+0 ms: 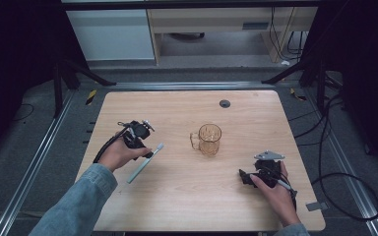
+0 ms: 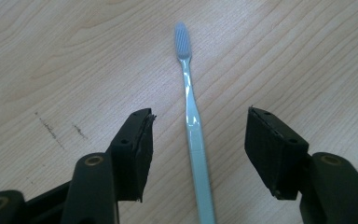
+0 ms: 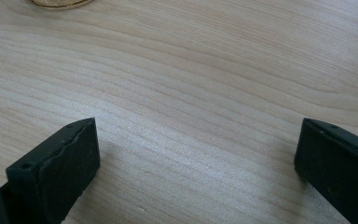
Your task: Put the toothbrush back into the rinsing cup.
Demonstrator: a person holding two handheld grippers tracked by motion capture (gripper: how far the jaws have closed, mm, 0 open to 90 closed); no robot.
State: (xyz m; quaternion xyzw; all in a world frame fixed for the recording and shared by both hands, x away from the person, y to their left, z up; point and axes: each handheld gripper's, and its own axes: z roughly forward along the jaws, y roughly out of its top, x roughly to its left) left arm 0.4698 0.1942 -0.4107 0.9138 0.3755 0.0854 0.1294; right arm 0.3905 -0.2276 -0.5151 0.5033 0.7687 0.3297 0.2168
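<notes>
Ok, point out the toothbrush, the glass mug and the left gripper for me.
toothbrush [image 2: 192, 119]: left gripper view, on the pale blue handle below the neck.
glass mug [image 1: 209, 139]: high view, on its amber side wall.
left gripper [image 2: 198, 144]: left gripper view, midway between its fingertips, either side of the handle.

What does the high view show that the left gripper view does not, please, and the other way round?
The high view alone takes in the amber glass mug at the table's middle, the right gripper resting near the front right, and both forearms. The left gripper view alone gives the toothbrush's bristled head in detail and gaps between each pad and the handle. Both share the pale blue toothbrush lying on the wooden table, with the left gripper at it.
</notes>
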